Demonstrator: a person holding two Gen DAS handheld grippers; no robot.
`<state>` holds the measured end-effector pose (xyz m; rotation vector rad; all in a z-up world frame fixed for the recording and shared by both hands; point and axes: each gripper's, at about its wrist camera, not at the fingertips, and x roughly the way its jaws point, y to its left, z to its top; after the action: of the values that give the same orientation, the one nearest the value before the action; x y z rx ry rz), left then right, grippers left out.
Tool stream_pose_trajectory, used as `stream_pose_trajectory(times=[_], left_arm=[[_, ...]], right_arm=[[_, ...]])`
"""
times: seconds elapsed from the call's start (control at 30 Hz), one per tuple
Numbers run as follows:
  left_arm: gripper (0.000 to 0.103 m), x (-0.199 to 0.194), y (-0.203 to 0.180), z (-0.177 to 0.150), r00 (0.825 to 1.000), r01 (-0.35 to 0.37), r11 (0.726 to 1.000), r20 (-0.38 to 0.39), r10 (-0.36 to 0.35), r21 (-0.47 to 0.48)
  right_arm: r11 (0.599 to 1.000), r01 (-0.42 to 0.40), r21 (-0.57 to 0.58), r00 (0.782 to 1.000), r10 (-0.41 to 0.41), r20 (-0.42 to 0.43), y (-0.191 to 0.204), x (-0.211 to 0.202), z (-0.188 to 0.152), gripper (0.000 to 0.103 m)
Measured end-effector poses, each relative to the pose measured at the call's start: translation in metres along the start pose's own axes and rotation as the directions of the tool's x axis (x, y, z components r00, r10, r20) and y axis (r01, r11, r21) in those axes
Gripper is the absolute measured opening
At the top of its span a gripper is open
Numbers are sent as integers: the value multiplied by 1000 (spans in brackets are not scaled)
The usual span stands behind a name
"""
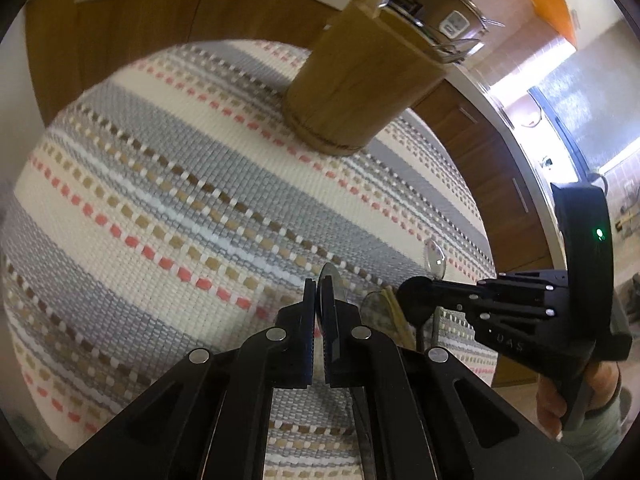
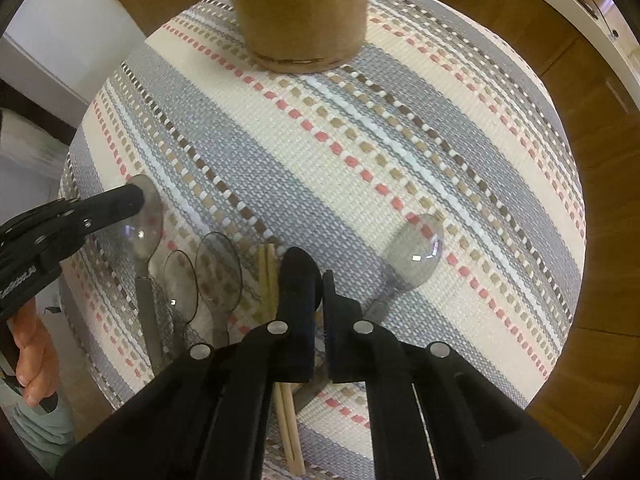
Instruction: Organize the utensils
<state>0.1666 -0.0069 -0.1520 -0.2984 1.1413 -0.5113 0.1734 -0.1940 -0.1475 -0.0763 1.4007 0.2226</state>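
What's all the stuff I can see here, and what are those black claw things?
Wooden holder: one, tan, upright at the far side of the mat; a pale stick pokes out of its top in the left wrist view.
Spoons: four, silvery. One lies alone to the right; two lie side by side near the chopsticks; one is clamped in the left gripper.
Chopsticks: one pair, pale wood, lying beside the spoons.
Woven mat: one, cream with grey, pink and brown stripes, under everything.
Cabinets: brown wood, behind the mat.
Pots: metal, stacked on the counter behind the holder.
Left gripper: black, shut on a spoon.
Right gripper: black, jaws nearly closed; whether it holds anything is unclear.
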Motion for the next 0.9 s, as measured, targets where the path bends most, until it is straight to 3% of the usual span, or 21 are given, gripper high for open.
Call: stream_pose_trajectory(times=[0.3,0.43,0.53,0.6,0.67,0.73,0.8,0.87,0.9], left_arm=[[1,-18,-8,6,998,-28,999,63,27,21],[1,-40,-7,11,992,-20,999,124,17,27],[1,-68,-19,18,971,-54,997,236,38,63],[1,-88,-29,23,949,-72,994,311,43,83],[1,-111,-43,28,910,-104,988,411,49,113],[1,-133,-59,30,849,-161,977,525,66,137],[1,-150,-74,31,776,-213,965,627,70,156],[1,-164,-91,31,683,-280,948,726,84,154],[1,-167,-97,30,655,-289,945,752,76,156]], right_arm=[[997,-78,26,992,75,98,-27,-29,-14,1],[992,-122,40,976,113,186,-30,-56,-20,1],[991,-129,27,942,114,315,-34,-90,-27,1],[993,-120,19,898,101,428,-36,-119,-34,1],[995,-102,15,842,78,534,-37,-144,-41,1],[997,-80,21,771,49,635,-36,-168,-47,1],[998,-58,38,683,12,730,-38,-192,-52,1],[997,-51,57,613,-14,790,-37,-208,-52,1],[997,-49,67,576,-26,817,-38,-216,-53,1]])
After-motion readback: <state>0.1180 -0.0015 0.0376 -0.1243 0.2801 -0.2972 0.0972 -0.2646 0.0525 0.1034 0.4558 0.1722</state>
